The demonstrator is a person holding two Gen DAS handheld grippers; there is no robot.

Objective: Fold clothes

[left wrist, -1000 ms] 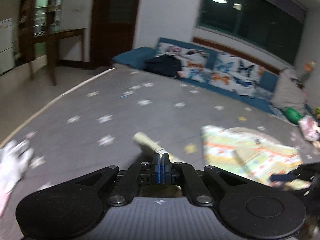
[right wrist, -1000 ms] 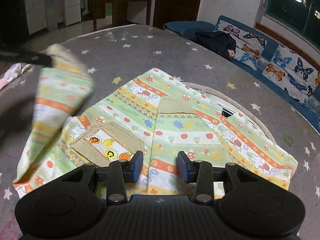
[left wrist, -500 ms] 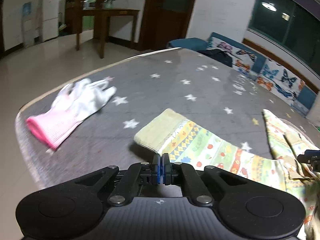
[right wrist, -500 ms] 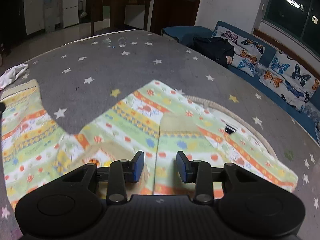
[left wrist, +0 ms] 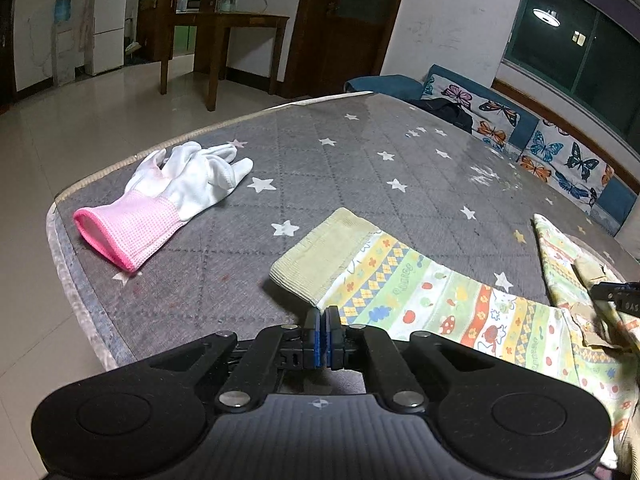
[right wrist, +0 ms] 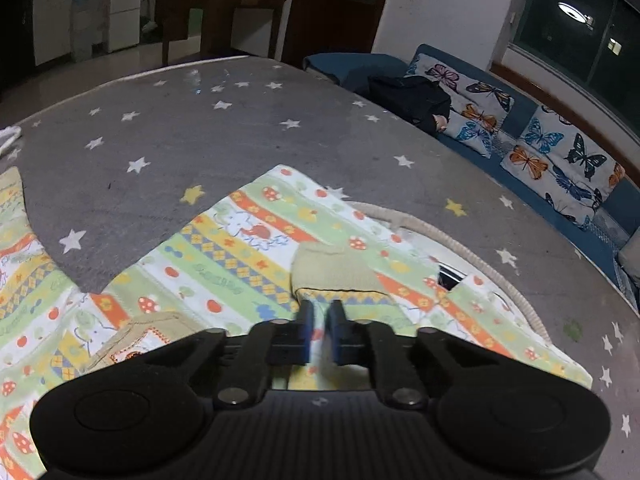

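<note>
Grey star-print mattress (left wrist: 360,168), dim room. Patterned shirt (right wrist: 248,240) spread flat, 1 sleeve (left wrist: 400,280) stretched toward a white-and-pink glove (left wrist: 172,196). Left gripper (left wrist: 322,322) clenched at sleeve edge near the cuff. Right gripper (right wrist: 320,318) narrowed over folded cuff at shirt's middle; cannot tell whether gripping.

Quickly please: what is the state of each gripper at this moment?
Left gripper: shut, at the edge of the patterned sleeve; whether it pinches the cloth cannot be told.
Right gripper: nearly closed, small gap, over the patterned garment.
</note>
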